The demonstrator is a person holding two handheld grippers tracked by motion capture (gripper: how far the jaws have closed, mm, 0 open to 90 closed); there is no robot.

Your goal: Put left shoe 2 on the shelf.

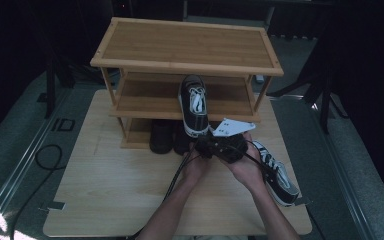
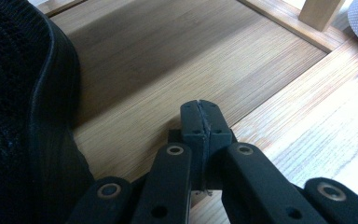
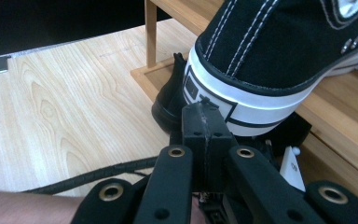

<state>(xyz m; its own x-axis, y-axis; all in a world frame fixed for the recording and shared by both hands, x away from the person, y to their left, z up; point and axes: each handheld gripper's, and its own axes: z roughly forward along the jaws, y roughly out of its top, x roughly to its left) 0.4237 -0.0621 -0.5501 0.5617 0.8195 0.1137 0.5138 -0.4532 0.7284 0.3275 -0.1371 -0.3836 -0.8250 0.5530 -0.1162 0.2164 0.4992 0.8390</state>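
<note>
A black sneaker with white laces (image 1: 193, 102) lies on the middle shelf of a wooden shoe rack (image 1: 187, 45), its heel (image 3: 261, 56) sticking out over the front edge. Its mate (image 1: 279, 176) lies on the table at the right, beside my right hand. Both grippers are held close together in front of the rack. My left gripper (image 2: 200, 116) is shut with nothing in it, low over the bottom shelf board next to a black shoe (image 2: 23, 116). My right gripper (image 3: 204, 116) is shut and empty, its tips just under the sneaker's white heel rim.
Dark boots (image 1: 162, 136) stand on the rack's bottom shelf, one (image 3: 170, 100) just behind the sneaker heel. The rack's top shelf is bare. The light wooden table (image 1: 105, 190) has free room at the left. Black cables (image 1: 177, 175) trail back from the grippers.
</note>
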